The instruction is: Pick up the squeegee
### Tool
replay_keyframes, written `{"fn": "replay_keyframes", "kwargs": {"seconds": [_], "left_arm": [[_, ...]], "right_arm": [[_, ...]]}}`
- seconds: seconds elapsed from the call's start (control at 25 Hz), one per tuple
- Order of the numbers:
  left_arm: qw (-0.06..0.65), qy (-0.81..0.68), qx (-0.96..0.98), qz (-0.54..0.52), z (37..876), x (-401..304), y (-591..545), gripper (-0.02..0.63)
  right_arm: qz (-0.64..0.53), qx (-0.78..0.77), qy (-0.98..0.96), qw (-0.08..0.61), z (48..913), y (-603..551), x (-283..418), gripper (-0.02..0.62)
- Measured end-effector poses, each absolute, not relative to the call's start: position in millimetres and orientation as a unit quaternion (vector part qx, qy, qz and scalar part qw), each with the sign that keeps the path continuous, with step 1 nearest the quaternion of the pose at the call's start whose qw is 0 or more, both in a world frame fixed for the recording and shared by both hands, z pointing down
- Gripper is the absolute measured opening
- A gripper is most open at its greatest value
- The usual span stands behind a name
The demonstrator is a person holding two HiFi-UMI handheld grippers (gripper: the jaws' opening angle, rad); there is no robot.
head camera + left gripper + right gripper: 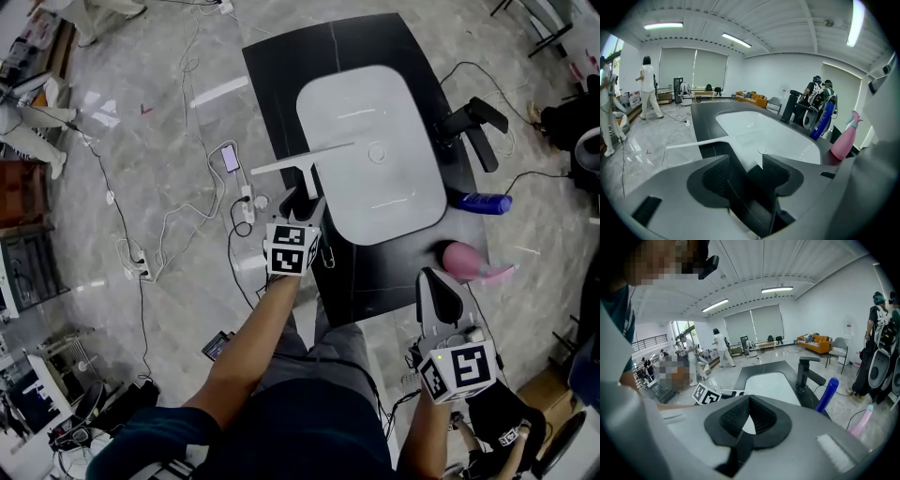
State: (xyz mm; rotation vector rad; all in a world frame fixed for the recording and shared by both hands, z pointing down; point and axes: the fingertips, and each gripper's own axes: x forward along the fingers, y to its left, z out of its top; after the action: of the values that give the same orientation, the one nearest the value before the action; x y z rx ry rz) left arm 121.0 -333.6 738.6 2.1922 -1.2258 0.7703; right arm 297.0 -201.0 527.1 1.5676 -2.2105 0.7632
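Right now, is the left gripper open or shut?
Open. The left gripper shows a wide gap between its jaws in its own view, near the squeegee.

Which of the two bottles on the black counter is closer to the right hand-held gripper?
The pink spray bottle, just beside the right hand-held gripper; the blue bottle stands farther off, near the black faucet.
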Motion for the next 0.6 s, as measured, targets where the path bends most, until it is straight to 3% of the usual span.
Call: {"fn": "replay_keyframes", "kwargs": {"seconds": [0.6], "left_arm": [[0.256,-0.460,0.800,0.286,739.7,130.3,-333.8,0.172]], "right_arm": [[0.272,0.547,-0.774,0.166,540.4,-201.5,299.0,0.011]]}}
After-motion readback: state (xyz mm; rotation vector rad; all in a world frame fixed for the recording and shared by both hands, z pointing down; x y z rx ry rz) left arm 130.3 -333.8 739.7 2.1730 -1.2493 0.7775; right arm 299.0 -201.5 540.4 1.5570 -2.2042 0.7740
